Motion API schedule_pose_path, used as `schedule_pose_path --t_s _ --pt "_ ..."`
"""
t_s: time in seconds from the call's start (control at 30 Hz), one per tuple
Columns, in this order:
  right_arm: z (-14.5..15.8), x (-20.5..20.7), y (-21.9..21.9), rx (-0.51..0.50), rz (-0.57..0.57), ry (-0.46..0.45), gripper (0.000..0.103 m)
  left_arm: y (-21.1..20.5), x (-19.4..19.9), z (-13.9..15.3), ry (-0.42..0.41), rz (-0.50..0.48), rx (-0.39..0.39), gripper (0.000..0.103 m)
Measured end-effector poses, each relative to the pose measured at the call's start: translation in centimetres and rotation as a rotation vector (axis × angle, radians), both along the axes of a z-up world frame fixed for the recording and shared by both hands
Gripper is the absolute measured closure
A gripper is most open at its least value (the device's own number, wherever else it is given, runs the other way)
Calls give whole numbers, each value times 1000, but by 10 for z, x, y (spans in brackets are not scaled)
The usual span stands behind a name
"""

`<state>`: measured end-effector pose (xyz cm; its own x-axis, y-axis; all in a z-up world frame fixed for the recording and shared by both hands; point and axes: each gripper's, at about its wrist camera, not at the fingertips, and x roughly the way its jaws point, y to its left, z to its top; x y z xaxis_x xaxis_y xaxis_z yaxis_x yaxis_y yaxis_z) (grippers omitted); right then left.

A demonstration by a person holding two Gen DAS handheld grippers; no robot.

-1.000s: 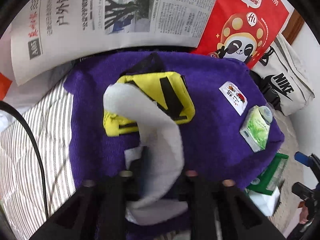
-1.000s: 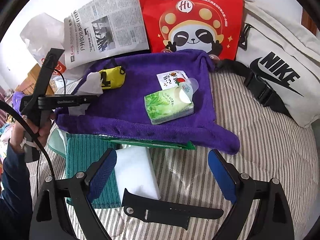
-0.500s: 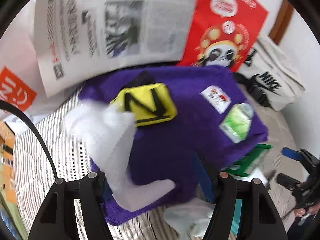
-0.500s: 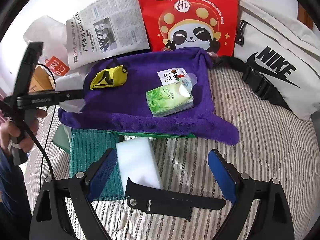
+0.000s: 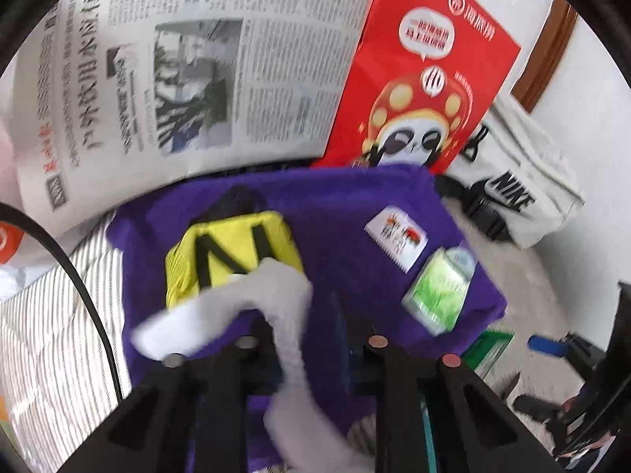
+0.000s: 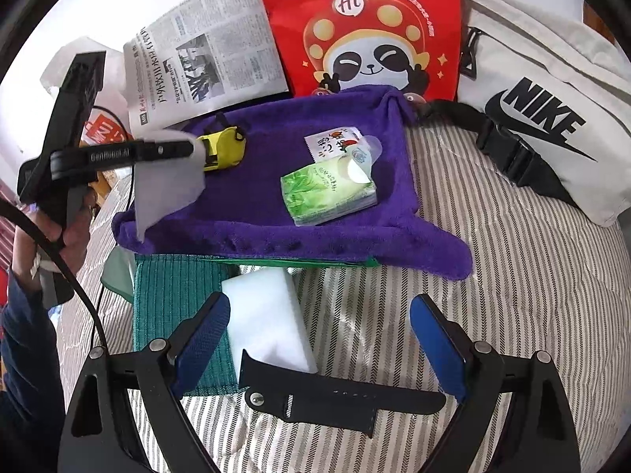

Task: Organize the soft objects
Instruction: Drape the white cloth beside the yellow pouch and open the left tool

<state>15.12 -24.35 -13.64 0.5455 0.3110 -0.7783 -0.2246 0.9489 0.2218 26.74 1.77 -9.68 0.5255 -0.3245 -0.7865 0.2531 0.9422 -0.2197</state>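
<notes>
The left tongs (image 6: 185, 149) are closing on a limp white cloth (image 6: 165, 189) above the fuzzy purple towel's (image 6: 252, 197) left edge, beside a boxy yellow pouch (image 6: 223, 149). The right tongs (image 6: 319, 339) gape wide over a black rubber strap (image 6: 339, 398) in front of that towel.

I think I am in a bedroom at home. Everything lies on a bed with a striped cover (image 6: 512, 276), and a white wall (image 5: 583, 90) stands behind it. A newspaper (image 6: 205, 63), a red paper bag (image 6: 363, 27) and a white waist bag (image 6: 552, 118) lean there.
</notes>
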Motion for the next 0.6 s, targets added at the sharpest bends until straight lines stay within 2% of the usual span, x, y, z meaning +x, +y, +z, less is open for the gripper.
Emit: schedule_pose_path --t_s 0.03,0.13,0.23,0.4,0.47,0.5,0.53,0.6 --pt "-1 1 -1 -1 0 0 11 -2 1 2 -14 -3 8 92" --pt "-3 4 -2 -1 0 6 11 -14 0 -3 -53 -36 97 92" --pt "-5 6 -3 -9 1 12 11 -21 2 -27 8 -41 219 93" --pt "-4 8 -2 -14 10 8 11 -19 -4 -48 66 -16 427 91" --pt "-3 9 0 -12 14 6 11 -22 -7 -51 57 -6 549 79" --pt "-2 9 1 -9 16 4 11 -24 -9 -50 42 -5 598 64" --pt "-2 9 2 -7 17 3 11 -27 -11 -49 15 -3 652 44" --pt "-2 10 3 0 20 3 11 -33 -15 -44 -46 3 723 30"
